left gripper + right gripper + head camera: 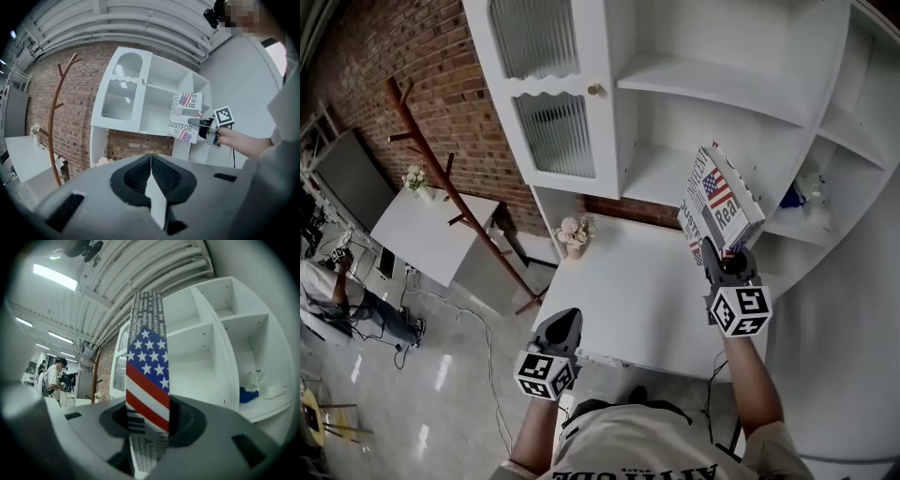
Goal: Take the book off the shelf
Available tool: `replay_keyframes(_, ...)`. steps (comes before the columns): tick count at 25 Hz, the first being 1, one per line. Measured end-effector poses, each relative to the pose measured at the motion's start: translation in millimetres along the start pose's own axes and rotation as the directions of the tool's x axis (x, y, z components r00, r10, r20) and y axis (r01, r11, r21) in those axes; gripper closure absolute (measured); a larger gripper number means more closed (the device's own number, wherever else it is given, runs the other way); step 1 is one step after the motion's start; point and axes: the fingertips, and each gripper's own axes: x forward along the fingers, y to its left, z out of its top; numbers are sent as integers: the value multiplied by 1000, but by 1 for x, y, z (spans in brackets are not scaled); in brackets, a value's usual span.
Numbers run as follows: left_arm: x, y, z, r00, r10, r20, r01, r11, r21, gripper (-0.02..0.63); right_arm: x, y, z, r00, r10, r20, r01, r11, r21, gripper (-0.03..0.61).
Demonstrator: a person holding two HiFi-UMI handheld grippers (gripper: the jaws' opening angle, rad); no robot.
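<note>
Clamped between the jaws of the right gripper [147,420] is the book [147,380]. Its flag-printed spine rises straight up out of the grip, and the pads press on its lower edge from both sides. From the head view it stands upright and a little tilted, in the air in front of the white shelf unit [712,84] and above the far right part of the white table [628,291], touching neither as far as I can tell. The open compartments behind it look bare, apart from a blue thing [794,197] and some pale items on a lower side shelf to the right. By my reading the main step is done, since the book seems clear of its compartment and is carried by one gripper alone. What is left is to bring it further from the shelf and perhaps set it down, and the task sentence names no place for that. The left gripper [151,176] hangs low near the table's front edge, well apart from the book, with its jaws pressed together on nothing. Further out a small pot of flowers [574,232] sits at the table's back left corner, and a wooden coat stand [441,169] leans by the brick wall.
</note>
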Motion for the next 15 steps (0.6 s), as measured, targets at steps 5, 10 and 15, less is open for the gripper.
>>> replay_keyframes(5, -20, 11, -6, 1000, -17, 10, 17, 1000, -7, 588, -33, 10, -8, 998, -57, -2, 57, 998, -1, 414)
replay_keyframes(10, -47, 30, -9, 999, -34, 9, 35, 999, -13, 588, -58, 34, -18, 994, -105, -32, 105, 994, 9, 414)
replay_keyframes(15, -80, 50, -12, 999, -39, 11, 39, 999, -14, 588, -83, 61, -23, 989, -142, -52, 143, 990, 13, 414)
